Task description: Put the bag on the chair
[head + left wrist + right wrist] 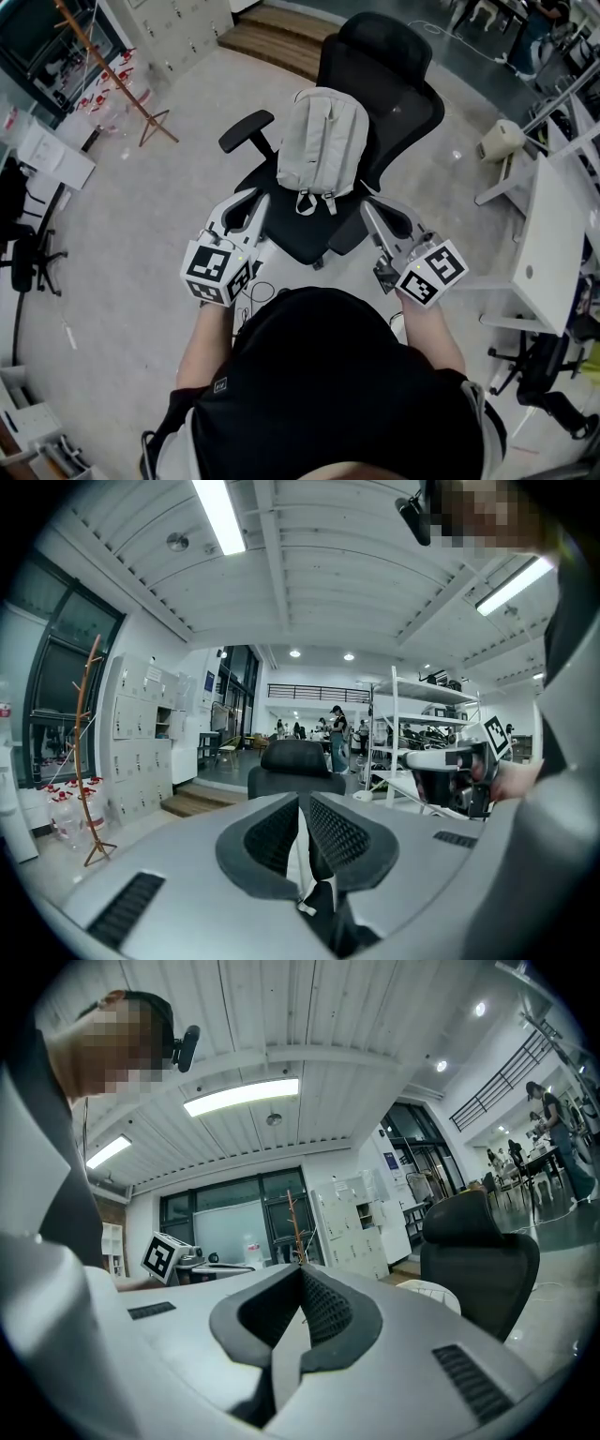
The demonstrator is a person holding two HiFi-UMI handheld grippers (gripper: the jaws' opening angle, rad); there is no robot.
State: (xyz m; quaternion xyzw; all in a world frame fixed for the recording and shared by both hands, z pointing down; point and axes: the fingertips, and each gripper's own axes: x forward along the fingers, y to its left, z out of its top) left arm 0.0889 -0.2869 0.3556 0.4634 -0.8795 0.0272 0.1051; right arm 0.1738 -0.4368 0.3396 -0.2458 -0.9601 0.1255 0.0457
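Note:
A pale grey backpack [323, 141] stands upright on the seat of the black office chair [384, 98], leaning on its backrest with its straps hanging forward. My left gripper [255, 201] is shut and empty, pointing at the seat's front left edge, just short of the bag. On the other side my right gripper [368, 208] is shut too, with nothing in it, near the seat's front right. The left gripper view shows shut jaws [303, 803] and the chair's headrest [295, 757] beyond. The right gripper view shows closed jaws [302, 1274], the chair [478, 1260] and a sliver of the bag [433, 1290].
A wooden coat rack [112, 70] stands at the far left. Wooden steps [272, 37] lie behind the chair. A white desk [553, 244] runs along the right, and another black chair [23, 244] sits at the left edge. The person's torso fills the lower middle.

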